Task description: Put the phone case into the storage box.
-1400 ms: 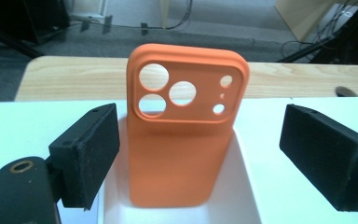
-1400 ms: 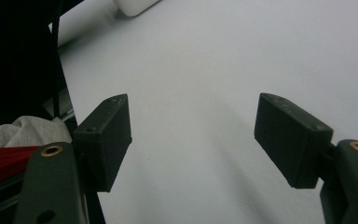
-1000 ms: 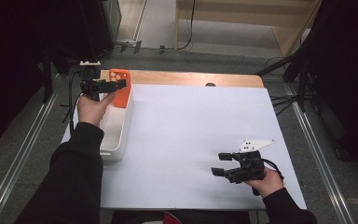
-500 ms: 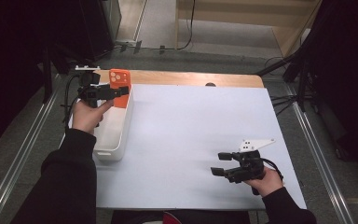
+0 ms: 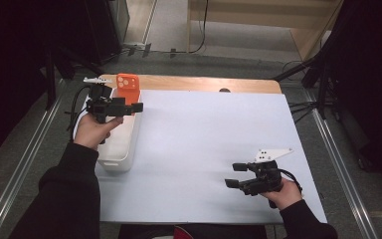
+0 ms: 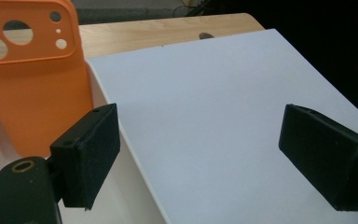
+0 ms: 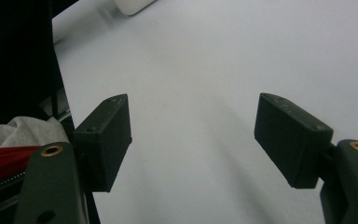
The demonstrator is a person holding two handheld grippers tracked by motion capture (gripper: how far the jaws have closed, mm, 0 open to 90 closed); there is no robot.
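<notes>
So the left claw (image 5: 129, 106) has pulled back and up a bit from where it was a second ago, when it sat lower over the white bin (image 5: 122, 149). Now it hovers above the bin's far end with its jaws spread wide and nothing between them. The orange phone case (image 5: 128, 88) stands upright, leaning against the bin's far wall with its camera cutouts up top. In the left gripper view the case (image 6: 37, 93) sits just off the left jaw, close but not touching as far as I can tell.

The right claw (image 5: 238, 175) hasn't budged. It's parked low over the white table (image 5: 204, 129) near the front right corner, jaws wide and empty, well apart from everything.

My read: that small shift looks like the left hand lining up on the case rather than leaving it. The case isn't grabbed yet, so the pick is only getting started. The next bit will need one jaw on each side of that thin upright slab, which could tip if nudged
</notes>
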